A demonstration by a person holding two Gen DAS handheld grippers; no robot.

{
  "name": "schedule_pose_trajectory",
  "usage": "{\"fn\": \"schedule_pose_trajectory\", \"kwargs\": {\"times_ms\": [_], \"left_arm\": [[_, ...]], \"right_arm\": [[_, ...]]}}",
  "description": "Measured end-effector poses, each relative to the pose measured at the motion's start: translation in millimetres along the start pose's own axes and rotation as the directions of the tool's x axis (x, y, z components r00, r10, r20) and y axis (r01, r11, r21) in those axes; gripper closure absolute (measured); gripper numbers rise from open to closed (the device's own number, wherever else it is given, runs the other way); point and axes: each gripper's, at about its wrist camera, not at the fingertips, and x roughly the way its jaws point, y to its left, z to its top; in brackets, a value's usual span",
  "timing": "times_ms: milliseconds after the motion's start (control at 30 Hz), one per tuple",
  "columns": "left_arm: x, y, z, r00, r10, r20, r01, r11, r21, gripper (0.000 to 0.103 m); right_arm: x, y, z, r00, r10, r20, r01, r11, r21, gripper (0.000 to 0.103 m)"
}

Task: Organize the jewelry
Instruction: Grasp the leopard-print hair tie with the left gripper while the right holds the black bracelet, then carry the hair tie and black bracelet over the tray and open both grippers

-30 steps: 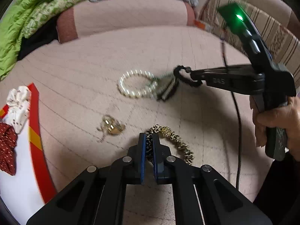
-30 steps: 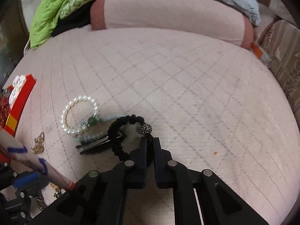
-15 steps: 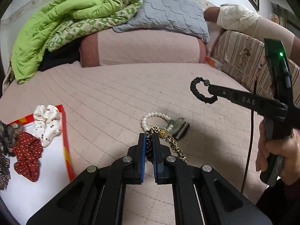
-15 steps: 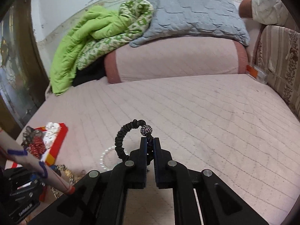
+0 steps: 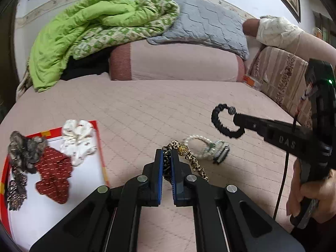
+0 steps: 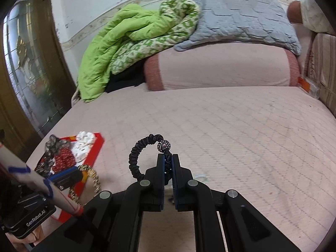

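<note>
- The bed [image 5: 189,105] is the work surface; the red-edged tray [image 5: 98,138] lies at its near left and already carries three fabric hair ties, so both held pieces probably belong there.
- The right gripper [image 5: 238,121] hangs above the bed to the right, jaws pinched on the black band [image 5: 218,124]. Carry it leftward and low, so the hanging loop does not swing.
- The left gripper [image 5: 167,157] has its jaws clamped on the leopard band [image 5: 194,161], just right of the tray. Set it on bare white tray floor, beside the ties rather than on them.
- The pearl bracelet [image 5: 201,145] lies on the bed just beyond the leopard band. Release only once each piece rests down.
</note>
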Motion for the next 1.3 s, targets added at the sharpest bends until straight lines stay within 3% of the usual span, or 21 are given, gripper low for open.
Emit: {"fn": "schedule_pose_trajectory", "kwargs": {"times_ms": [300,767,933,1100,1300], "left_arm": [[-29.6,58.2,-1.3,0.996,0.077,0.035,-0.073,0.993,-0.097,0.096],[-70.8,157.9,-31.8,0.973,0.23,-0.003,-0.223,0.939,-0.262,0.096],[-65.0,181.9,-42.3,0.96,0.272,-0.064,-0.278,0.914,-0.296,0.096],[-53.7,187.0,-45.5,0.953,0.287,-0.098,-0.303,0.908,-0.29,0.096],[-42.3,188.1,-46.5,0.942,0.312,-0.126,-0.336,0.902,-0.271,0.096]], "right_arm": [[10.5,64.5,-11.8,0.995,0.098,-0.031,-0.1,0.992,-0.073,0.096],[21.5,166.8,-40.1,0.96,0.25,-0.129,-0.27,0.946,-0.179,0.096],[38.5,192.0,-50.3,0.953,0.232,-0.194,-0.273,0.936,-0.222,0.096],[63.0,200.7,-53.1,0.963,0.156,-0.219,-0.212,0.941,-0.265,0.096],[91.0,203.3,-45.7,0.962,0.131,-0.238,-0.19,0.95,-0.248,0.096]]}}
